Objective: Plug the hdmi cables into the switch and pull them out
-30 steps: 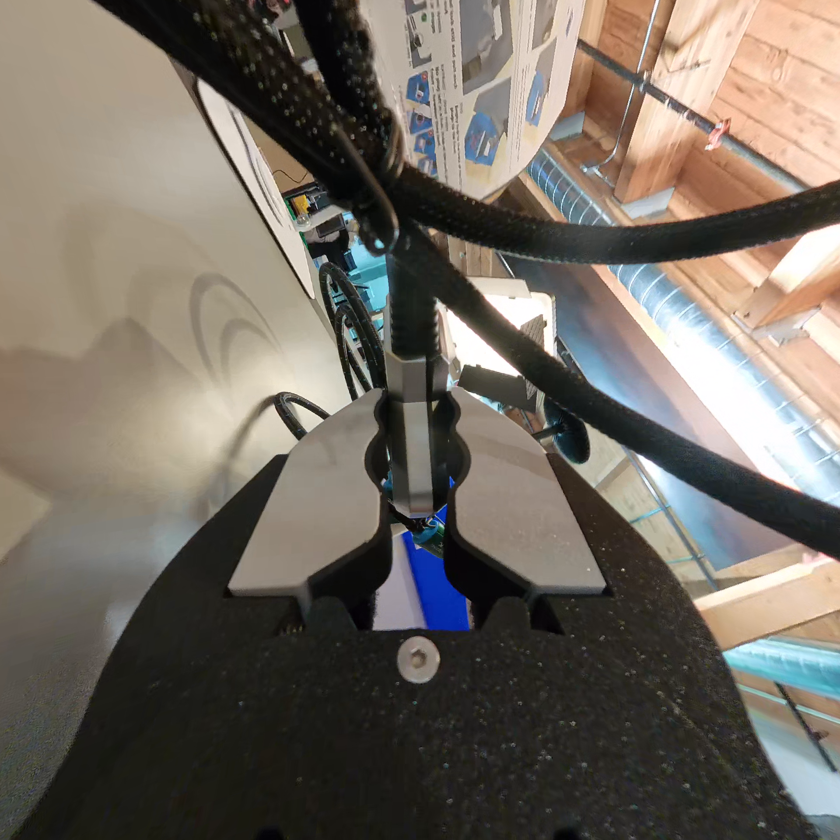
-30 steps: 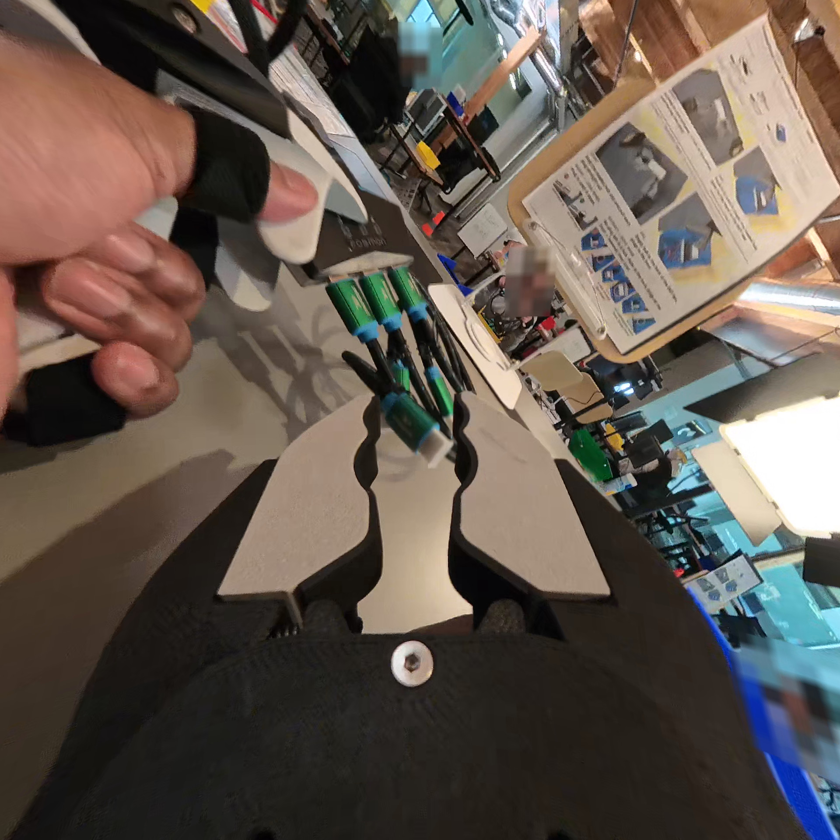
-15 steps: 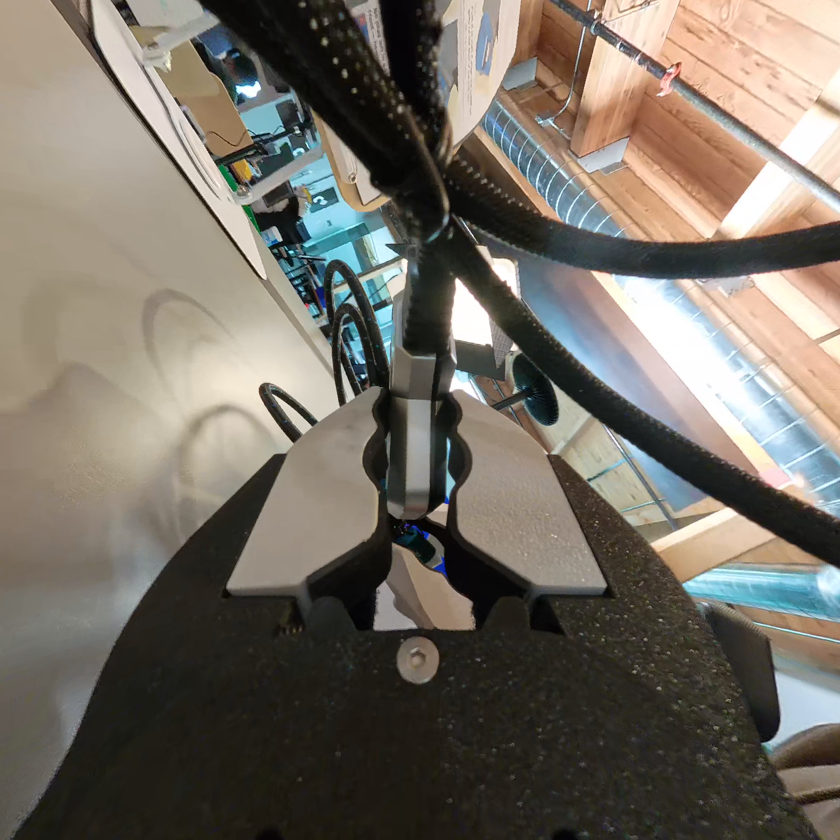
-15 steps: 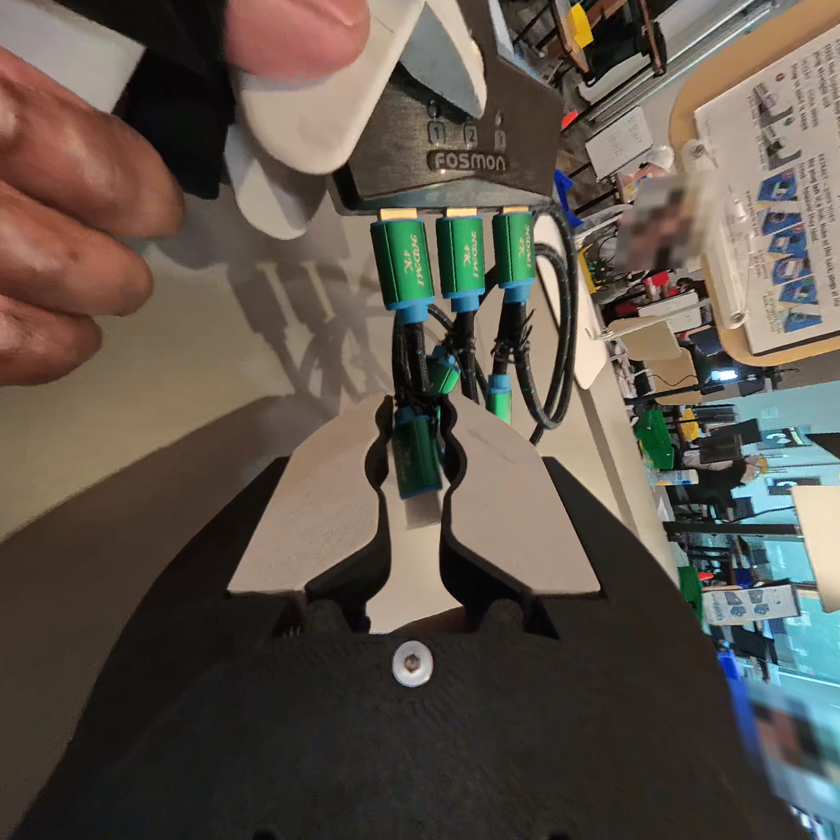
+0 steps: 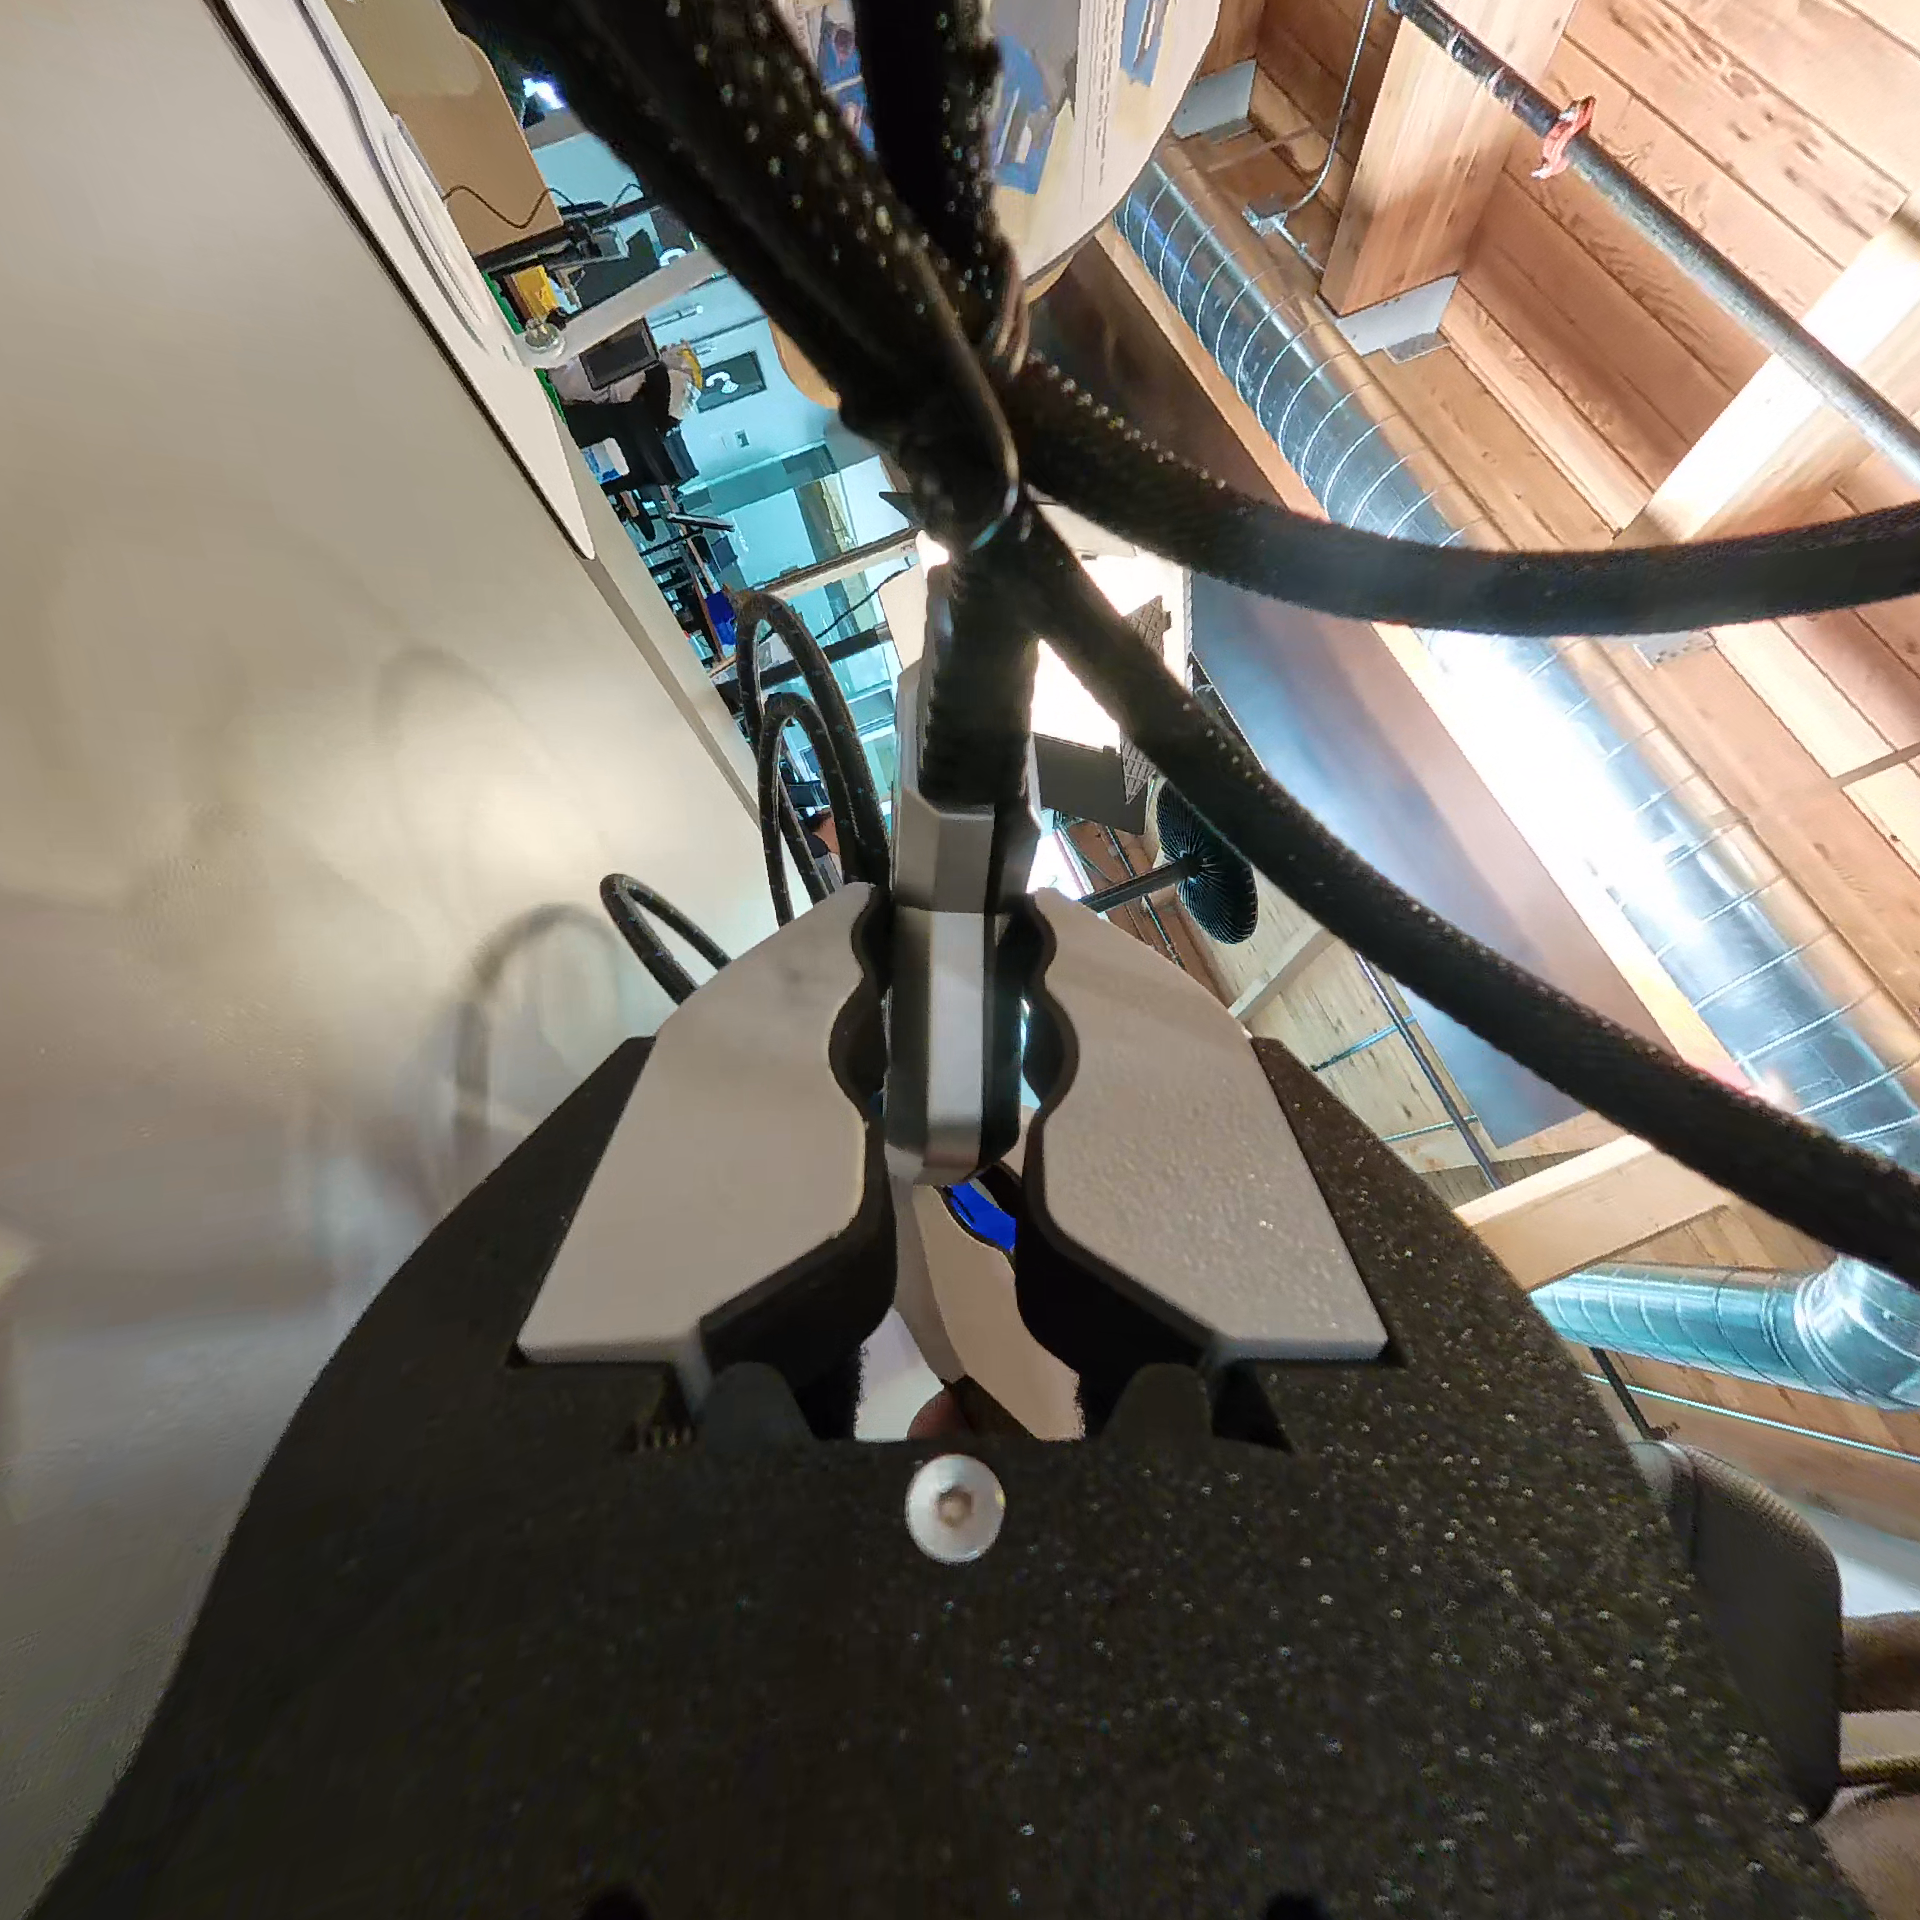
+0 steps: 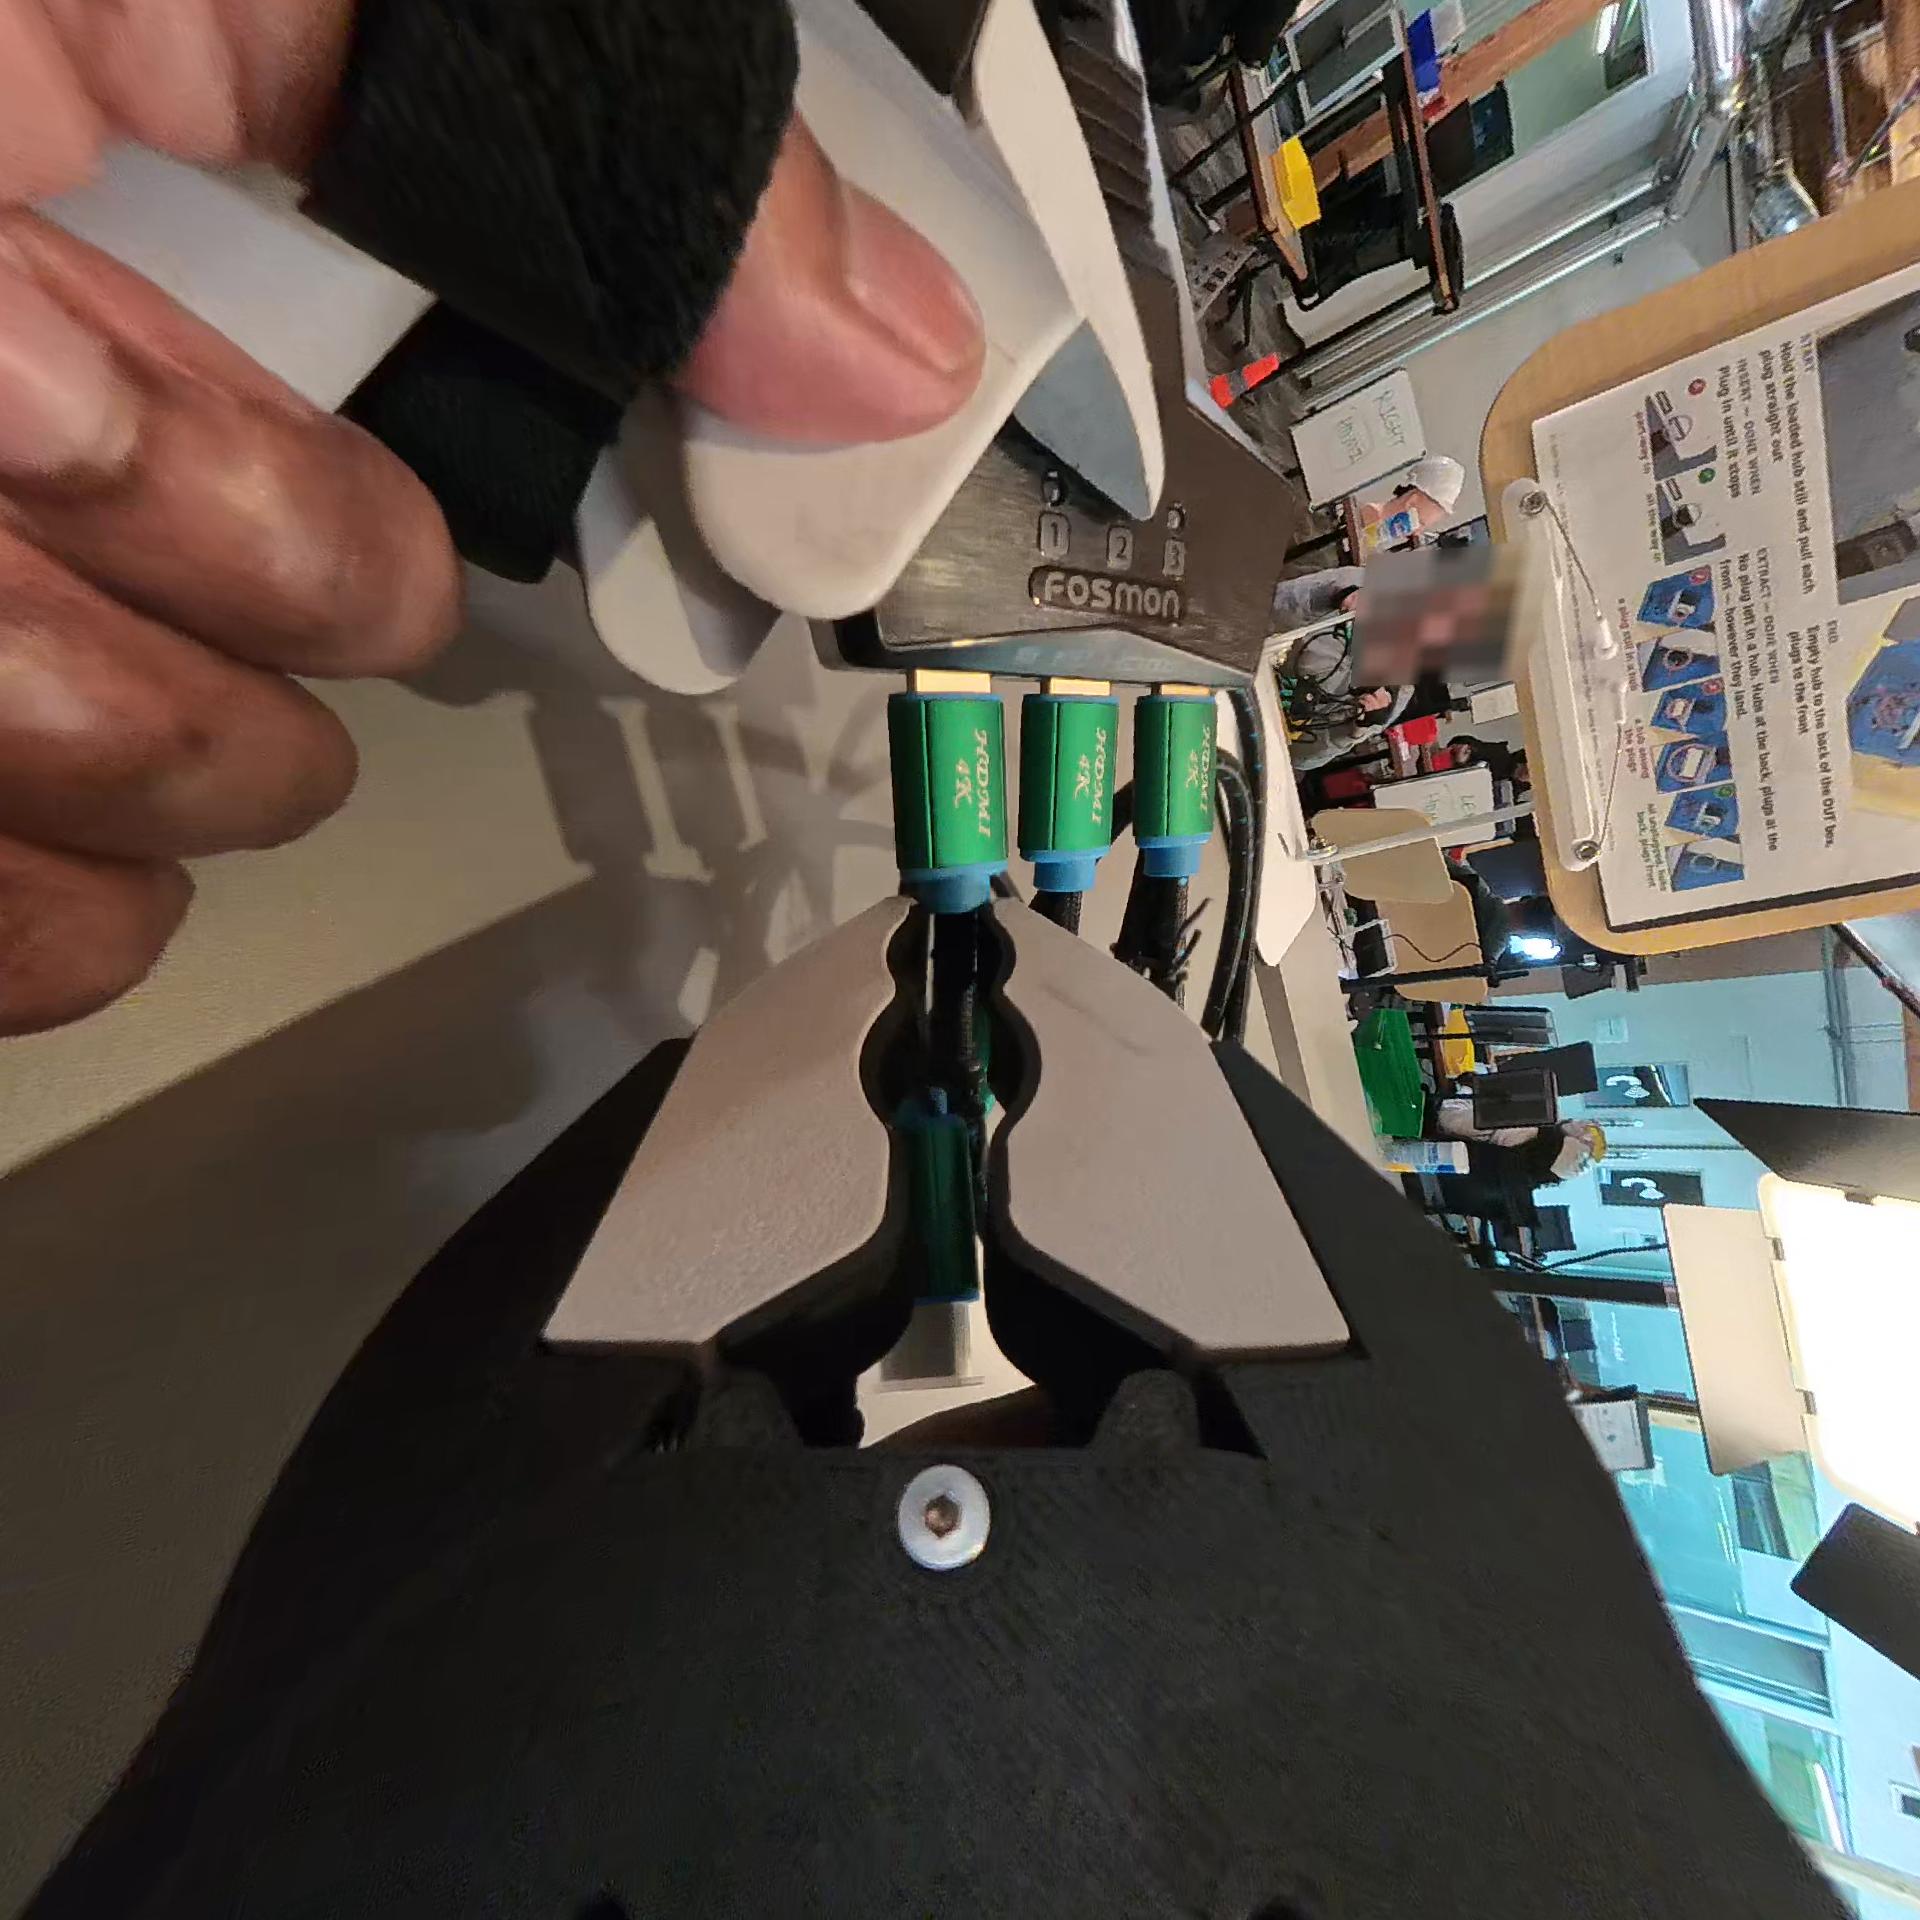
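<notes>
Left wrist view: left gripper (image 5: 958,914) is clamped on a flat grey metal hub (image 5: 951,997), seen edge-on, both grey fingers (image 5: 769,1049) pressing its faces. Thick black braided cables (image 5: 1226,727) leave the hub's far end and cross the frame; a metal clip (image 5: 992,488) bundles them higher up, and their far ends are cut off by the frame. Thinner black cable loops (image 5: 800,769) rise beyond the left finger, over the pale tabletop (image 5: 260,727). A blue scrap (image 5: 982,1210) shows below the hub, too little visible to identify.

Right wrist view: the same hub appears face-on as a dark brushed body (image 6: 1122,582), held above by the other gripper's white fingers (image 6: 862,488) and a person's hand (image 6: 208,499) in a black fingerless glove. Three green plugs with blue collars (image 6: 1065,779) sit in the hub's row of ports, gold tips showing. Right gripper (image 6: 951,920) is nearly closed on black braided cable (image 6: 956,1008) just under the leftmost plug's collar. A fourth, loose green plug (image 6: 940,1205) lies deeper between the fingers, metal tip toward the camera; whether the fingers pinch it cannot be told. A wooden board with an illustrated sheet (image 6: 1704,623) stands at right, cut off by the frame.
</notes>
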A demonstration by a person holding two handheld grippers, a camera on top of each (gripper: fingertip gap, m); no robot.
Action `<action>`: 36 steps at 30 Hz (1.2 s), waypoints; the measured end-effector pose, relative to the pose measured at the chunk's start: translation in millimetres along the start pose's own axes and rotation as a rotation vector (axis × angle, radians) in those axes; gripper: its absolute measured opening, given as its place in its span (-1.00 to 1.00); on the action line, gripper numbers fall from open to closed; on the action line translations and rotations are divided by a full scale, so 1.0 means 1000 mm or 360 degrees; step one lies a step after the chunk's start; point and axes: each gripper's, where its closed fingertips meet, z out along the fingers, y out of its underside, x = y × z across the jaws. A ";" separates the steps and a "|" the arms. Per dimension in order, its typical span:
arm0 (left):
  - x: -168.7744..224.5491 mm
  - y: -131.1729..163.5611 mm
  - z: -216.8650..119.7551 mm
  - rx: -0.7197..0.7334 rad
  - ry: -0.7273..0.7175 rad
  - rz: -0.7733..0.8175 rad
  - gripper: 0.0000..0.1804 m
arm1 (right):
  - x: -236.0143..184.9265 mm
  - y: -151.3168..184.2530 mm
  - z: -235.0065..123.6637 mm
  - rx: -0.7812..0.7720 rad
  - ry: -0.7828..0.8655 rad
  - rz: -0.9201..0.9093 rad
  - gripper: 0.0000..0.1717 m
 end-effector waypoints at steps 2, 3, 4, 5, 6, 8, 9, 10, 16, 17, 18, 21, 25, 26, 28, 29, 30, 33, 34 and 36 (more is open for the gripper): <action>0.001 0.001 0.000 -0.0006 -0.0003 0.0011 -0.75 | 0.000 0.000 0.001 -0.0002 -0.0002 -0.0005 -0.91; 0.001 0.001 -0.001 -0.0005 -0.0008 0.0019 -0.75 | 0.000 0.001 0.001 -0.0006 -0.0001 -0.0011 -0.91; 0.001 0.003 -0.001 -0.0008 -0.0016 0.0025 -0.75 | -0.001 0.002 0.002 -0.0017 -0.0002 -0.0015 -0.91; 0.001 0.004 -0.001 -0.0007 -0.0026 0.0032 -0.75 | -0.002 0.003 0.003 -0.0034 -0.0008 -0.0016 -0.92; 0.002 0.006 -0.001 -0.0005 -0.0030 0.0045 -0.74 | -0.003 0.004 0.004 -0.0050 -0.0013 -0.0009 -0.92; 0.004 0.009 0.001 -0.0022 -0.0034 0.0103 -0.73 | -0.005 0.006 0.005 -0.0060 -0.0018 0.0007 -0.93; 0.005 0.010 0.001 -0.0028 -0.0039 0.0127 -0.73 | -0.005 0.006 0.005 -0.0053 -0.0020 0.0022 -0.93; 0.004 0.010 0.001 -0.0026 -0.0047 0.0136 -0.73 | -0.006 0.006 0.005 -0.0046 -0.0022 0.0040 -0.93; 0.002 0.008 0.000 0.0002 -0.0063 0.0123 -0.75 | -0.001 0.002 0.002 -0.0032 0.0004 0.0128 -0.94; 0.001 0.007 0.000 0.0012 -0.0066 0.0120 -0.75 | 0.000 0.001 0.002 -0.0030 0.0015 0.0137 -0.93; 0.001 0.006 0.000 0.0018 -0.0065 0.0115 -0.75 | 0.001 0.001 0.002 -0.0033 0.0025 0.0136 -0.93; 0.000 0.005 -0.001 0.0031 -0.0081 0.0116 -0.75 | 0.002 0.000 0.003 -0.0046 0.0037 0.0137 -0.93; -0.001 0.005 -0.002 0.0036 -0.0089 0.0100 -0.75 | 0.001 -0.001 0.004 -0.0036 0.0051 0.0130 -0.93; -0.002 0.005 -0.002 0.0030 -0.0093 0.0091 -0.75 | 0.001 0.000 0.004 -0.0026 0.0055 0.0122 -0.92; -0.007 0.004 -0.002 -0.0007 -0.0132 0.0078 -0.76 | 0.001 0.000 0.004 0.0026 0.0066 0.0078 -0.91; -0.008 0.003 -0.004 0.0003 -0.0150 0.0072 -0.77 | 0.001 -0.001 0.003 0.0053 0.0076 0.0039 -0.90; -0.010 0.003 -0.004 0.0009 -0.0169 0.0057 -0.77 | 0.001 0.000 0.003 0.0056 0.0100 -0.0003 -0.88; -0.020 0.003 -0.006 0.0030 -0.0267 -0.0006 -0.77 | 0.004 0.002 0.000 -0.0013 0.0241 -0.0136 -0.50; -0.021 0.001 -0.006 0.0038 -0.0271 -0.0020 -0.77 | 0.003 0.002 -0.001 -0.0030 0.0261 -0.0183 -0.42; -0.022 0.001 -0.005 0.0037 -0.0272 -0.0050 -0.77 | -0.002 0.000 -0.001 -0.0038 0.0266 -0.0256 -0.35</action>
